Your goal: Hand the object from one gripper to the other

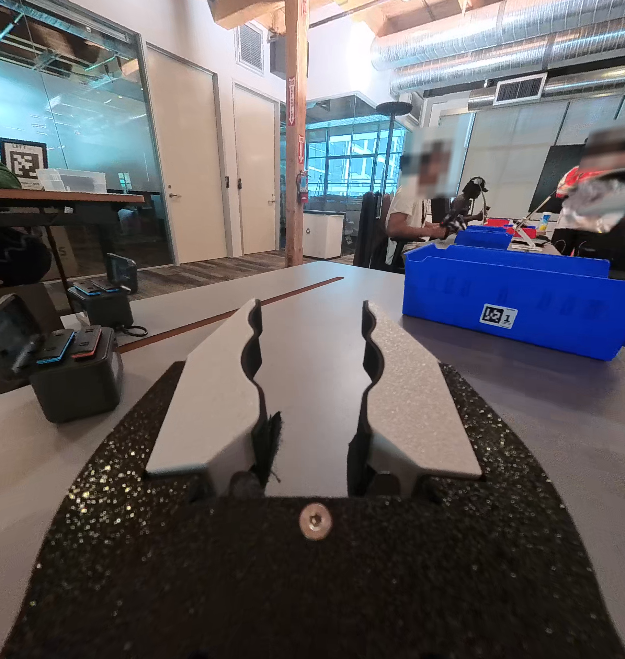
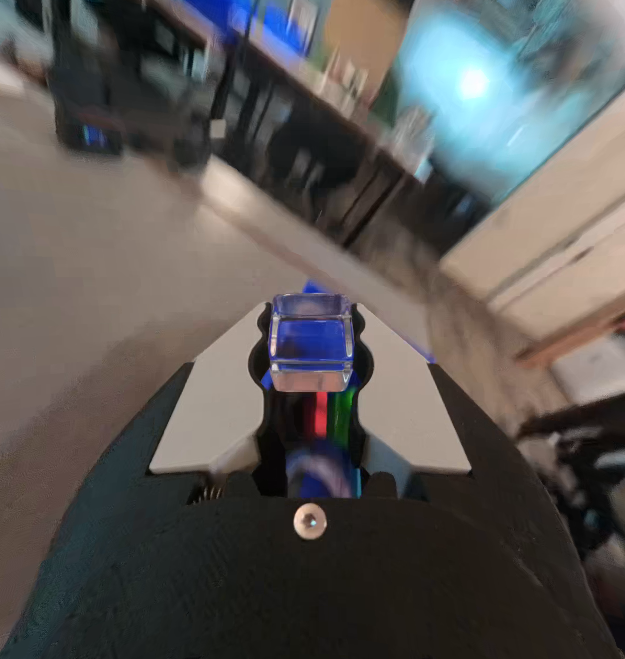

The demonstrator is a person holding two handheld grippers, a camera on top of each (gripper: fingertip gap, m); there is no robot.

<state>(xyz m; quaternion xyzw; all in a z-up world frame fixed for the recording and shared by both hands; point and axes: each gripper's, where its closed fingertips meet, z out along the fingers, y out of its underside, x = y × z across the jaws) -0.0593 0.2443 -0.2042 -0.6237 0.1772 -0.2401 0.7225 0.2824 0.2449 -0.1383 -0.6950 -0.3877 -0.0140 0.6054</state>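
My right gripper (image 2: 311, 321) clenches a clear, glossy cube (image 2: 310, 342) between its grey fingers (image 2: 218, 403); my left gripper (image 1: 311, 321) gapes empty over the smooth counter (image 1: 518, 410).

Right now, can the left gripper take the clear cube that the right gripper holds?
Probably not yet. The left gripper is open and empty above the table, and the clear cube, clamped in the right gripper, is not between its fingers.

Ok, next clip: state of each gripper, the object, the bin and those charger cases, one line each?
Left gripper: open, empty, low over the grey table.
Right gripper: shut on the clear cube.
Clear cube: clamped between the fingertips, off the table.
Blue bin: upright on the table, contents hidden.
Black charger cases: lids open.
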